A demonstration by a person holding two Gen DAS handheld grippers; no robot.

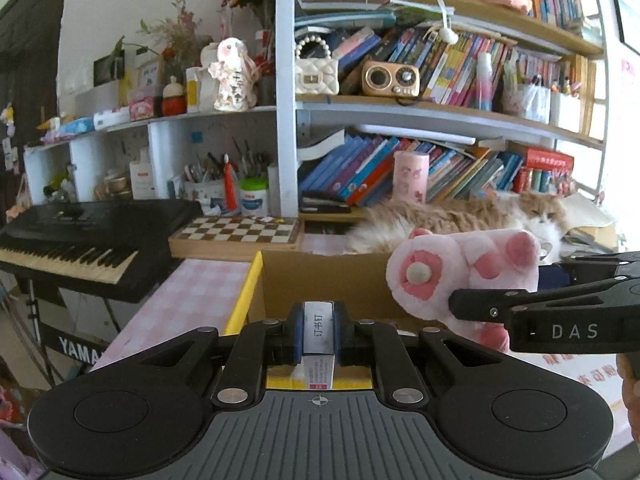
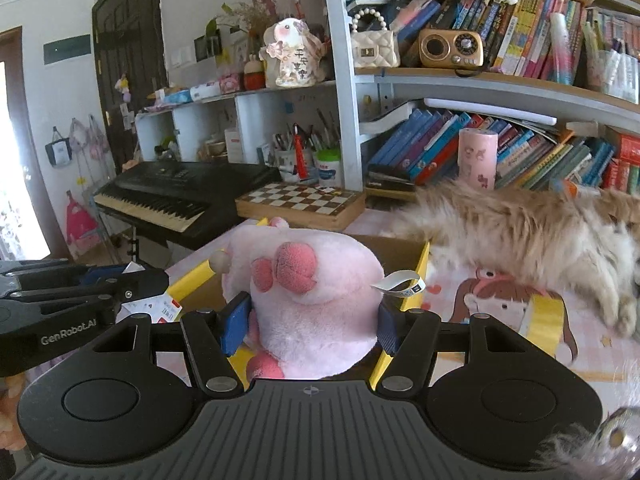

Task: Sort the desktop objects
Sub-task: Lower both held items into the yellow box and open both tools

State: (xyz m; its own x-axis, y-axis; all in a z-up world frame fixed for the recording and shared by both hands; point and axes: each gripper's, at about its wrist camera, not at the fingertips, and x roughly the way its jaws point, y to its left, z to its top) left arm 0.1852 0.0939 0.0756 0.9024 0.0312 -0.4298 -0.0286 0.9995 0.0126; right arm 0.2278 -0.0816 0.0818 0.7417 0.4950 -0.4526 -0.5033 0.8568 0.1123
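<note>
My left gripper (image 1: 318, 334) is shut on a small white staple box (image 1: 318, 330) and holds it over the near edge of a cardboard box with yellow flaps (image 1: 256, 280). My right gripper (image 2: 308, 320) is shut on a pink plush toy (image 2: 316, 304) and holds it above the same cardboard box (image 2: 400, 252). In the left wrist view the plush toy (image 1: 460, 272) hangs to the right, clamped by the right gripper (image 1: 480, 308). In the right wrist view the left gripper (image 2: 132, 284) sits at the left with the staple box (image 2: 160, 308).
A fluffy cat (image 2: 520, 236) lies on the pink desk behind and right of the box. A chessboard (image 1: 240, 234), a keyboard piano (image 1: 80, 244) and full bookshelves (image 1: 440, 168) stand behind. A yellow tape roll (image 2: 548, 320) lies on the desk at right.
</note>
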